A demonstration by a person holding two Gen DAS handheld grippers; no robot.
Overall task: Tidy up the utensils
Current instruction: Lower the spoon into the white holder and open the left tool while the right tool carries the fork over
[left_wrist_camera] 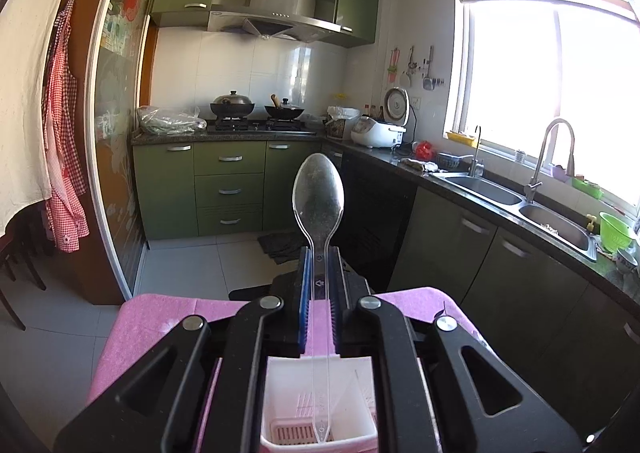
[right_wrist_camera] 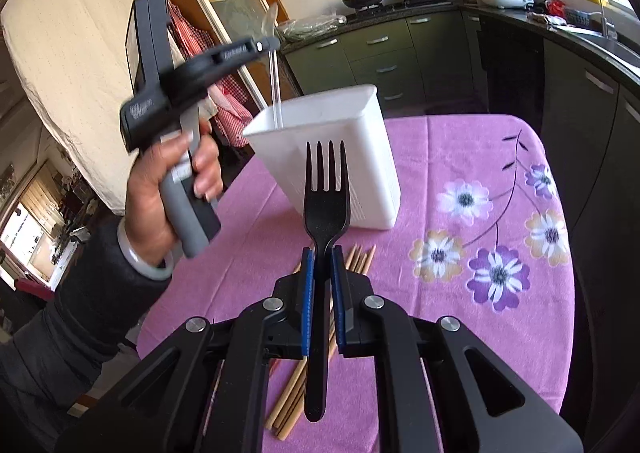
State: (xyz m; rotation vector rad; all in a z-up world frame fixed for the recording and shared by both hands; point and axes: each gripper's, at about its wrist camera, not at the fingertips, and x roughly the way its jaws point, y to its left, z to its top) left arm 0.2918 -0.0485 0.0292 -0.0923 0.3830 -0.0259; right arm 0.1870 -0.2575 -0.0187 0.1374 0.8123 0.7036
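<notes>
Jaws hide spoon (left_wrist_camera: 318,193) neck (fork (right_wrist_camera: 326,197) neck too).

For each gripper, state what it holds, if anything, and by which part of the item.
Left gripper: clear plastic spoon, held mid-handle just below the bowl. Right gripper: black plastic fork, held on the handle just below the head.

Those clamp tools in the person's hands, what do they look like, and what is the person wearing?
Each gripper, left and right, is black plastic with silver rivets and blue-edged finger pads. The left one has a grey handle. A dark sleeve and a pale bangle show.
</notes>
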